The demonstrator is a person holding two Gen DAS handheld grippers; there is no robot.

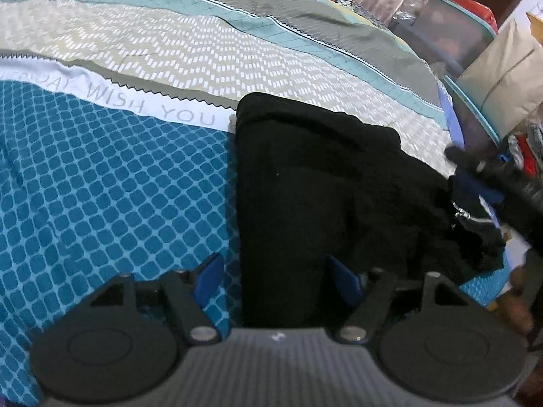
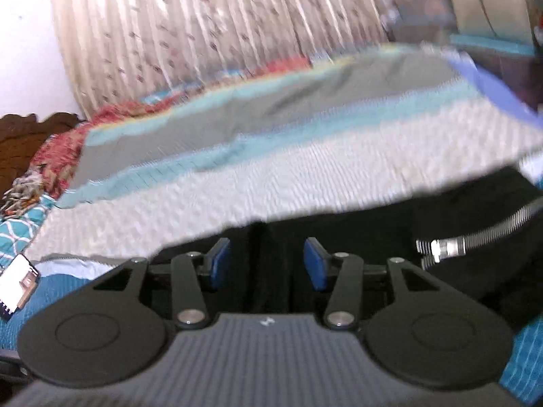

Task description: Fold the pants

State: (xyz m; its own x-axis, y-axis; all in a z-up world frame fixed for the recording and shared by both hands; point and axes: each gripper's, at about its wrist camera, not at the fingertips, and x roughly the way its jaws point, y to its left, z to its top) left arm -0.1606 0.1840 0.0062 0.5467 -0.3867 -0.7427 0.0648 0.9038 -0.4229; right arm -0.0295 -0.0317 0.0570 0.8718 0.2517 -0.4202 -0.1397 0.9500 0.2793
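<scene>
Black pants [image 1: 325, 186] lie in a folded pile on the bed. My left gripper [image 1: 278, 281] is open and empty, low over the pile's near left edge. My right gripper shows at the right edge of the left wrist view [image 1: 475, 183], close to the pile's right end by a silver zipper [image 1: 463, 213]. In the blurred right wrist view my right gripper [image 2: 268, 263] is open, with black cloth [image 2: 373, 224] lying between and beyond the pads, not pinched. The zipper [image 2: 475, 234] lies to its right.
The bed has a patterned cover [image 1: 118, 186], blue at the near side, with white, teal and grey bands beyond. Curtains [image 2: 210, 27] hang behind the bed. Storage boxes and bags [image 1: 482, 44] stand at the right. A red patterned cloth [image 2: 61, 152] lies at the far left.
</scene>
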